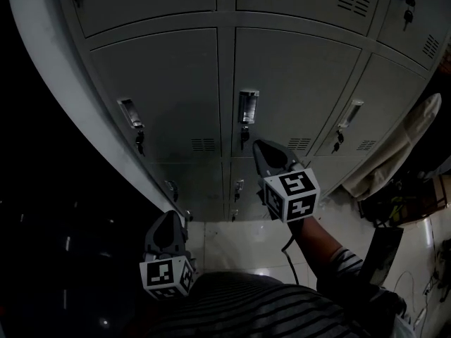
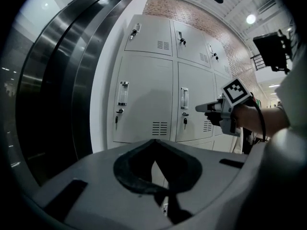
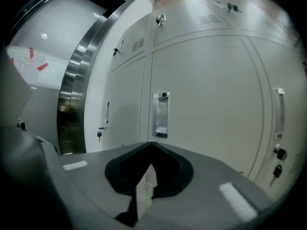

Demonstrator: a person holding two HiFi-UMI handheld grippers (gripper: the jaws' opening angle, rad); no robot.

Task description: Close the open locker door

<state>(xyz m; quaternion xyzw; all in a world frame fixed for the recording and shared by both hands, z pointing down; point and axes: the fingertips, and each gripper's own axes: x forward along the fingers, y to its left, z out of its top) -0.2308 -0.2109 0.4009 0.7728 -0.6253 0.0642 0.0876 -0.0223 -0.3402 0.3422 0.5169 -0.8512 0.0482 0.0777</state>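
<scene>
A bank of grey lockers [image 1: 211, 83] fills the head view, and every door in sight lies flush with the frame. My right gripper [image 1: 262, 146] is shut and empty. Its tips are close to the middle door [image 1: 296, 90], just below that door's recessed handle [image 1: 247, 108]. In the right gripper view the shut jaws [image 3: 152, 143] point at this handle [image 3: 161, 115] from a short distance. My left gripper [image 1: 169, 215] hangs lower and to the left, shut on nothing. Its own view shows its jaws [image 2: 153, 141] closed and the right gripper [image 2: 199, 109] near the middle door [image 2: 194, 114].
A curved steel frame [image 1: 63, 97] borders the lockers on the left. Keys hang in the locks [image 1: 244, 136]. A beige cloth [image 1: 394, 153] leans against the lockers at the right, above clutter on the floor. Pale floor tiles [image 1: 239, 248] lie below.
</scene>
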